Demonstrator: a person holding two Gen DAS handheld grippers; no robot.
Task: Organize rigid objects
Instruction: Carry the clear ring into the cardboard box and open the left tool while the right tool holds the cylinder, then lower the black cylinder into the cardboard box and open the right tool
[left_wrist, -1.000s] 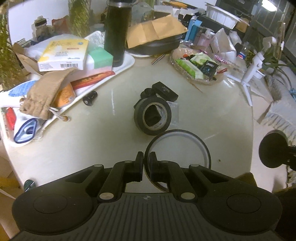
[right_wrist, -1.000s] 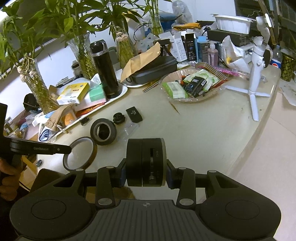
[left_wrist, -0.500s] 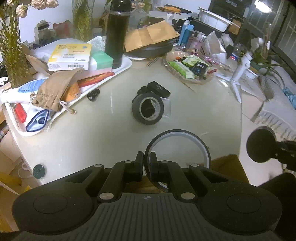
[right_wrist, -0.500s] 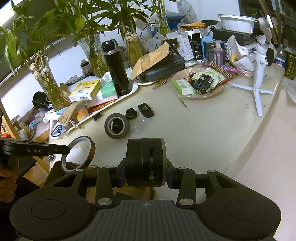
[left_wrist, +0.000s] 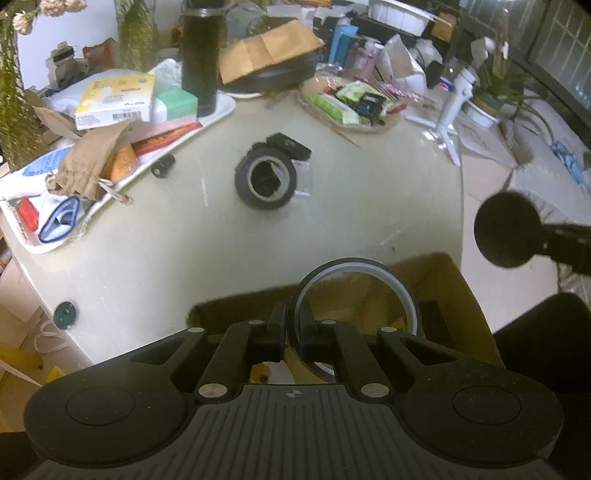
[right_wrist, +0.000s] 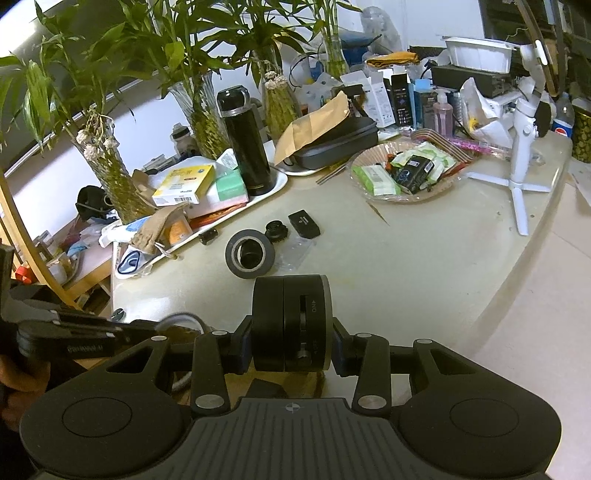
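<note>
Two tape rolls (left_wrist: 266, 181) (left_wrist: 356, 291), one black flask (left_wrist: 199, 62), one cardboard box (left_wrist: 454, 295), two tools (left_wrist: 291, 328) (right_wrist: 291, 328).

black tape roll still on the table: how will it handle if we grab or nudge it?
The black tape roll lies flat on the table, so it probably slides, not rolls. It looks thick and stiff. Something dark sits inside its core and may drop out when lifted.
</note>
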